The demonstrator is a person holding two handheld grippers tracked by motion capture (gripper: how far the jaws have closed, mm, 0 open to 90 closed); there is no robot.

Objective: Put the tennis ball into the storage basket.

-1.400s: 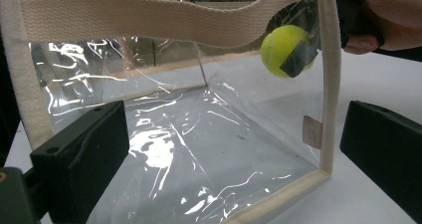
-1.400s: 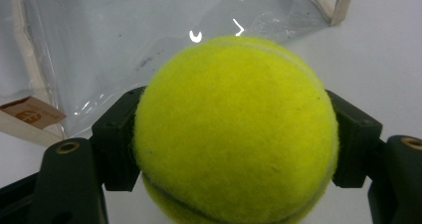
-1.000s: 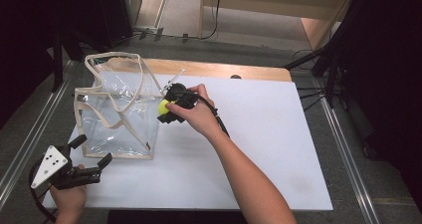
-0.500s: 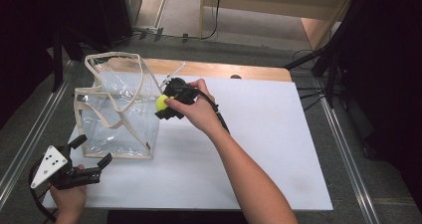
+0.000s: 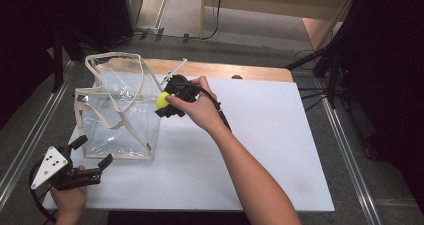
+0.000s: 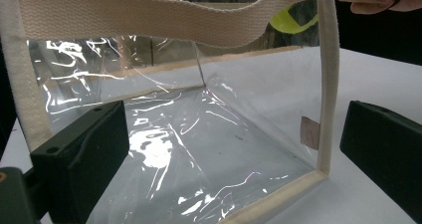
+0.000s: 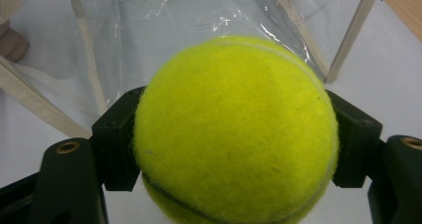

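Observation:
A clear plastic tote bag [image 5: 120, 115] with cream webbing trim stands open on the white table [image 5: 260, 150]. My right gripper [image 5: 167, 102] is shut on a yellow-green tennis ball [image 5: 162, 100] and holds it at the bag's upper right rim. In the right gripper view the ball [image 7: 236, 132] sits between both jaws, with the bag [image 7: 199, 30] beyond it. My left gripper [image 5: 92, 155] stands open near the table's front left corner, close to the bag's near face. The left gripper view looks into the bag [image 6: 199, 129] between wide-apart jaws.
A wooden strip [image 5: 235, 71] runs along the table's far edge. Metal rails [image 5: 30, 135] flank the table on both sides. Wide bare tabletop lies right of the bag. Cables [image 5: 315, 92] trail at the back right.
My right gripper has carried the ball slightly left and up, closer over the bag's rim. The left gripper has stayed put.

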